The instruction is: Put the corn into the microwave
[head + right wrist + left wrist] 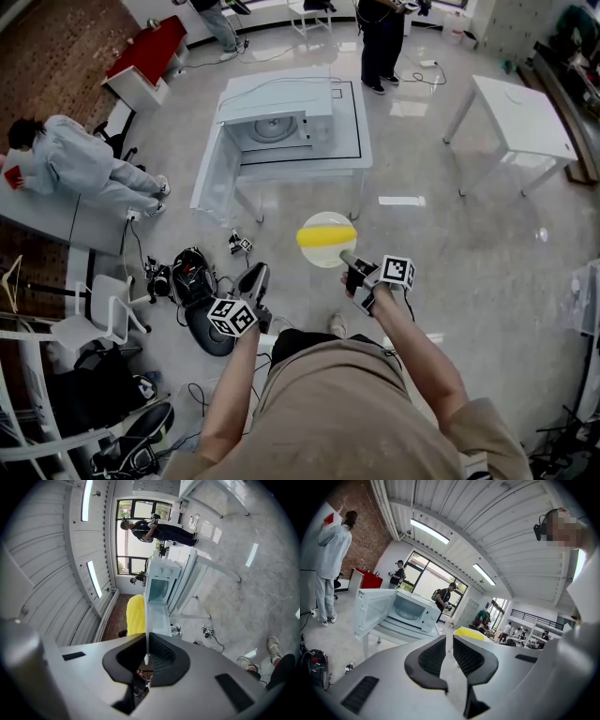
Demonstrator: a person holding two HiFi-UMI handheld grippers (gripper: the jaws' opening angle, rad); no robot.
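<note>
A yellow corn cob (325,236) lies across a white plate (323,256). My right gripper (349,260) is shut on the plate's near rim and holds it above the floor. In the right gripper view the plate's edge (147,620) runs thin between the jaws of the right gripper (147,656), with the corn (136,615) to its left. The white microwave (277,127) stands ahead on a low white table, its door (214,173) swung wide to the left. My left gripper (253,279) hangs lower left of the plate, jaws nearly together on nothing. The left gripper view shows the microwave (410,611) and the corn (469,633) past the left gripper (449,641).
Black bags and cables (192,281) lie on the floor at the left, next to a white chair (98,319). A person in grey (80,164) leans at a desk far left. Another white table (520,117) stands at the right. People stand beyond the microwave.
</note>
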